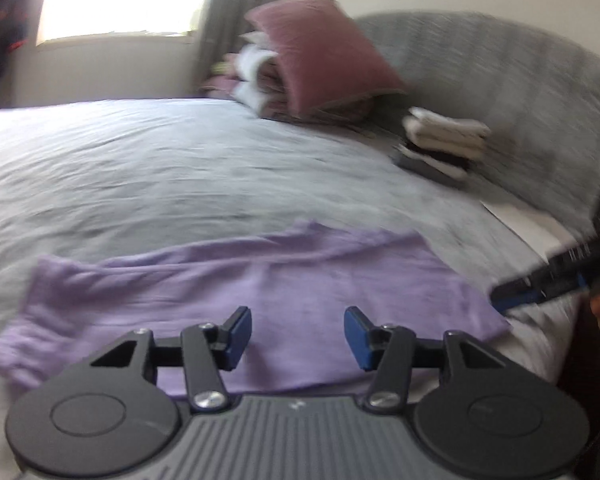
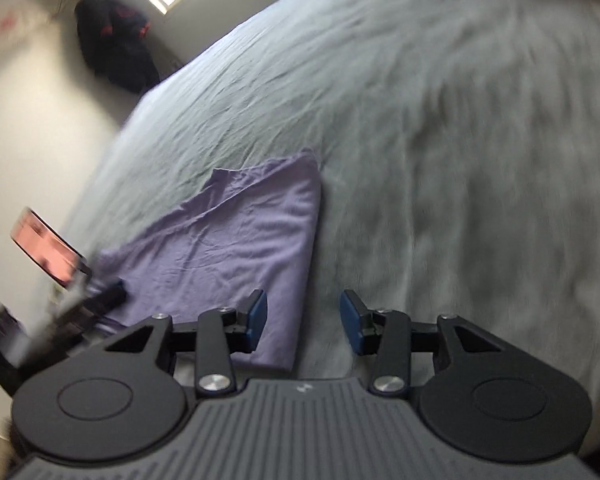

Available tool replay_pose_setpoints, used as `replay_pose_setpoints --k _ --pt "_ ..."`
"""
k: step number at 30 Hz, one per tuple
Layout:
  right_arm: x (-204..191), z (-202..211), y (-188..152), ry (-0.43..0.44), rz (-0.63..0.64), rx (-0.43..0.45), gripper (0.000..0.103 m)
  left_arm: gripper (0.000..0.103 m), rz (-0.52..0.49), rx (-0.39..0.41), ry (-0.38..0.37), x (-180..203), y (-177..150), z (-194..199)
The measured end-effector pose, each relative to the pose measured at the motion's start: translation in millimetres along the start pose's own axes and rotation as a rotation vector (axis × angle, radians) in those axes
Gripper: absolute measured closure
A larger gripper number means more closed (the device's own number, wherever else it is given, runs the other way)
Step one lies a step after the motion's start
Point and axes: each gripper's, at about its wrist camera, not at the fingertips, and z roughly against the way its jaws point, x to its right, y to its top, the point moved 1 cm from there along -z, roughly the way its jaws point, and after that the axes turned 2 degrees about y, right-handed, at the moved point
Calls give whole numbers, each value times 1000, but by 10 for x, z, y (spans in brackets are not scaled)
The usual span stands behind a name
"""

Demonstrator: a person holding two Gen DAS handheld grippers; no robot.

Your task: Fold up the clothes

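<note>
Fingers [image 1: 240,334] of both grippers stand apart, angled down over lilac garment [image 1: 260,280].

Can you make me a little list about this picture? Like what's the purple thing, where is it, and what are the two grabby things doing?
purple thing: a lilac cloth, partly folded, lying flat
where: on the grey bedsheet, near the front edge
left hand-held gripper: open, over the cloth, holding nothing
right hand-held gripper: open, at the cloth's edge, holding nothing
behind: pink pillow, stack of folded clothes
</note>
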Motion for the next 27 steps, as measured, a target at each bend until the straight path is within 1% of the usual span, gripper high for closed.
replay_pose_setpoints --k 3,6,8,10,12,13,14,15,18,21,23,27 --pt "72 -8 -28 90 -77 -50 58 49 -96 2 -70 337 -23 -58" --pt "109 -71 -35 129 -122 -53 59 47 -203 0 -141 661 -59 -128" --pt "122 -128 -29 155 -136 -52 59 47 -279 -16 -159 862 -76 -183" --pt "108 -161 -14 177 -125 -56 59 47 -361 -27 -169 1065 -93 -222" --pt "106 -194 -5 190 -131 -62 66 46 -420 -22 -185 1220 -115 -257" --pt "106 -209 -1 196 -135 -65 78 45 -439 -24 -185 1276 -123 -279" --pt "109 -207 6 206 -144 -69 91 46 -448 -25 -182 1314 -124 -301" --pt "111 -205 12 215 -153 -72 94 45 -452 -24 -179 1339 -128 -320" --pt "118 -197 33 245 -180 -81 94 45 -461 -20 -164 1415 -142 -369" --pt "107 -168 87 284 -210 -79 95 45 -476 4 -133 1498 -151 -400" --pt "91 -149 140 299 -217 -78 95 46 -491 18 -94 1563 -152 -429" --pt "7 -137 215 307 -195 -86 95 46 -557 66 20 1748 -155 -479"
